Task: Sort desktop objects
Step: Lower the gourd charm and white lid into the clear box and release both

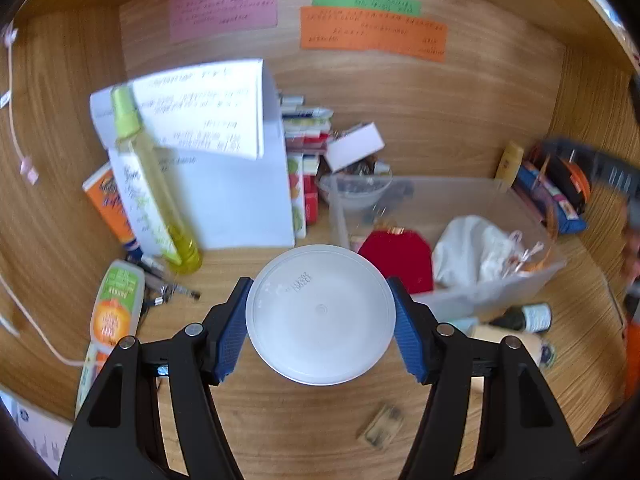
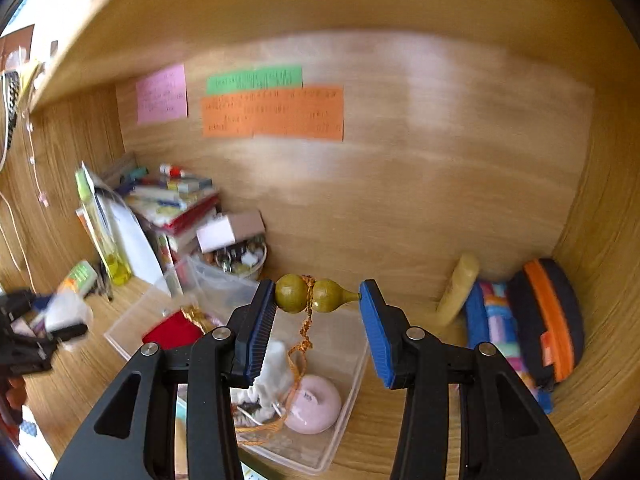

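Note:
My left gripper [image 1: 320, 316] is shut on a round white plastic lid [image 1: 320, 314], held flat above the wooden desk just in front of the clear plastic bin [image 1: 496, 292]. My right gripper [image 2: 318, 320] is shut on a small green wooden gourd [image 2: 314, 294] with an orange cord hanging from it, held above the clear bin [image 2: 340, 432]. The bin holds a red pouch [image 1: 398, 258], a white cloth bag [image 1: 476, 254] and a pink round object [image 2: 316, 404]. The left gripper shows blurred at the left edge of the right wrist view [image 2: 40, 340].
A yellow spray bottle [image 1: 148, 184] leans on white papers [image 1: 224, 168] by stacked boxes [image 1: 306, 160]. An orange-green tube [image 1: 114, 308], pens, a dark bottle [image 1: 524, 318] and a small card [image 1: 382, 426] lie on the desk. Pencil cases [image 2: 536, 328] stand at the right wall.

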A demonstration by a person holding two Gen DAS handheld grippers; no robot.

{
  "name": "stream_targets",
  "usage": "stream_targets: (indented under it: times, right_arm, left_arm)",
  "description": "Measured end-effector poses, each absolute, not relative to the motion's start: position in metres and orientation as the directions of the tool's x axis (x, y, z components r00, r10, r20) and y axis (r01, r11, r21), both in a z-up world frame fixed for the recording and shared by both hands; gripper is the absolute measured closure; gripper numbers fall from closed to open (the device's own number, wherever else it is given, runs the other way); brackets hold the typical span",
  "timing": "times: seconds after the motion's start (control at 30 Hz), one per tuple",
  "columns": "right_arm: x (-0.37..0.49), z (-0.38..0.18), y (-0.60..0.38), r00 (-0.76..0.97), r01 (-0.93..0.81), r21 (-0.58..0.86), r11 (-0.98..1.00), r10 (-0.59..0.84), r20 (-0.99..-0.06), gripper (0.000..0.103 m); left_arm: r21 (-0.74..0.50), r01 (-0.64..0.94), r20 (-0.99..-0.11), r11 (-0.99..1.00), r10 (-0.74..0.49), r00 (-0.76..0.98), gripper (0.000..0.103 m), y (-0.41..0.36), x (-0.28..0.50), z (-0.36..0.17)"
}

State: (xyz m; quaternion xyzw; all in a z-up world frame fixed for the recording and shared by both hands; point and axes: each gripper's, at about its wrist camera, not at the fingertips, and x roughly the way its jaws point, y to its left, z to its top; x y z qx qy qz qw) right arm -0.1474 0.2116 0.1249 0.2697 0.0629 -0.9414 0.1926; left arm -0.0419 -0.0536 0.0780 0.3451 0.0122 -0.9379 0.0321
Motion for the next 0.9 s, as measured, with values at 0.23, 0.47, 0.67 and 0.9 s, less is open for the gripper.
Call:
stream_targets:
  times: [0.23, 0.47, 0.67, 0.9]
  right_arm:
    - [-0.155, 0.072, 0.209, -0.710, 0.415, 0.005, -0.910, -0.327, -0.623, 0.063]
    - [-0.159, 0.052, 0.213, -0.664, 0.435, 0.048, -0.899, -0.356, -0.658, 0.063]
    - [-0.149, 0.051, 0.215, -0.646, 0.461, 0.052, -0.886, -0.376, -0.665, 0.063]
    - [-0.131, 0.049, 0.217, -0.650, 0.482, 0.029, -0.876, -0.379, -0.659, 0.063]
  left_arm:
    - [-0.027, 0.022, -0.658, -0.999, 0.001, -0.753, 0.038, -0.037, -0.071, 0.081]
    - [-0.048, -0.037, -0.689, -0.998, 0.060, -0.723, 0.038, -0.011, -0.099, 0.071]
    - [-0.042, -0.061, -0.716, -0.997, 0.073, -0.694, 0.038, 0.004, -0.119, 0.057]
    - [-0.018, -0.063, -0.744, -0.998, 0.056, -0.665, 0.038, 0.010, -0.129, 0.041]
